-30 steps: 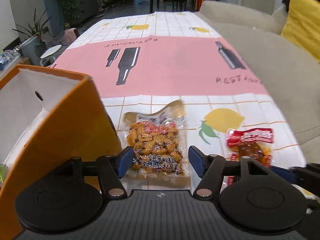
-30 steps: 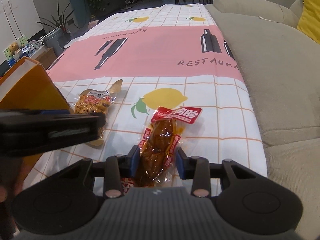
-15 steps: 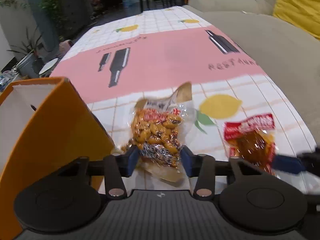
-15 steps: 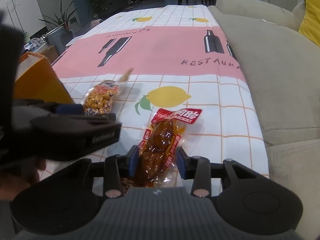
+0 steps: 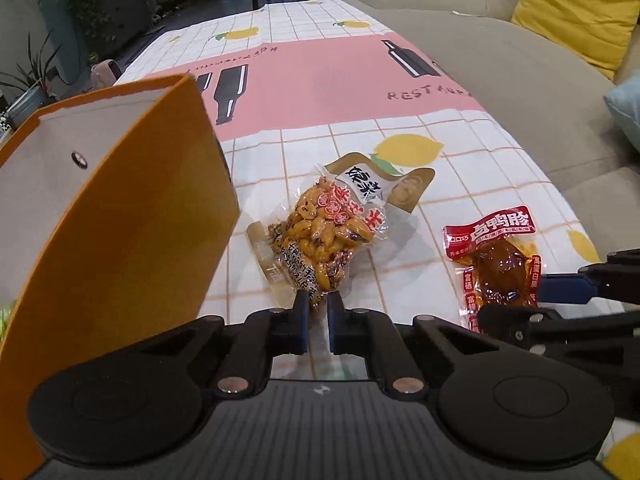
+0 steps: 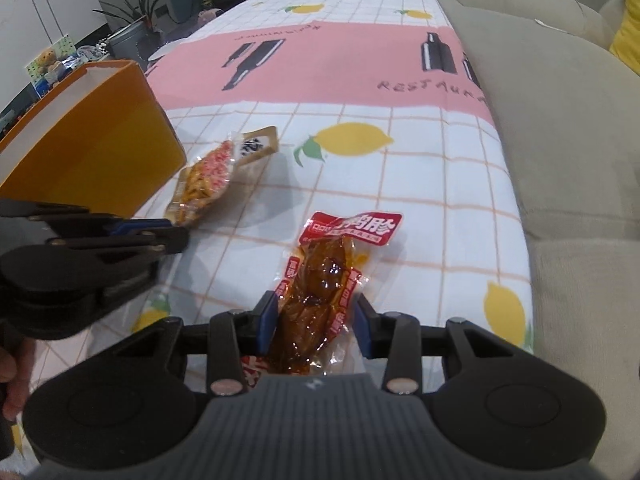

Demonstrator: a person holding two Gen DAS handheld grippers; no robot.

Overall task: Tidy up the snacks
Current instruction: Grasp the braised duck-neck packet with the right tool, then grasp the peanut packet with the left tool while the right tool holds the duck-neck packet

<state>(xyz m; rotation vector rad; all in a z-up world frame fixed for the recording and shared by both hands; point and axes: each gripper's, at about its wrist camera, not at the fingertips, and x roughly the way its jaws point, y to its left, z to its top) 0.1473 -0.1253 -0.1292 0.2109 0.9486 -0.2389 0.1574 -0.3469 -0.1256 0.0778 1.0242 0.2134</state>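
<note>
Your left hand-held gripper (image 5: 318, 310) has just been closing and now pinches the near end of the peanut packet (image 5: 328, 236), lifted off the bench (image 5: 360, 80) beside the orange box (image 5: 120, 220) at nine o'clock. Your right hand-held gripper (image 6: 316, 320) clamps the braised duck packet (image 6: 320, 280), at three o'clock of the peanuts.

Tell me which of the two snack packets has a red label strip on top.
The dark brown meat packet between the right hand-held gripper's fingers; the yellow bean packet has a beige-and-white top.
</note>
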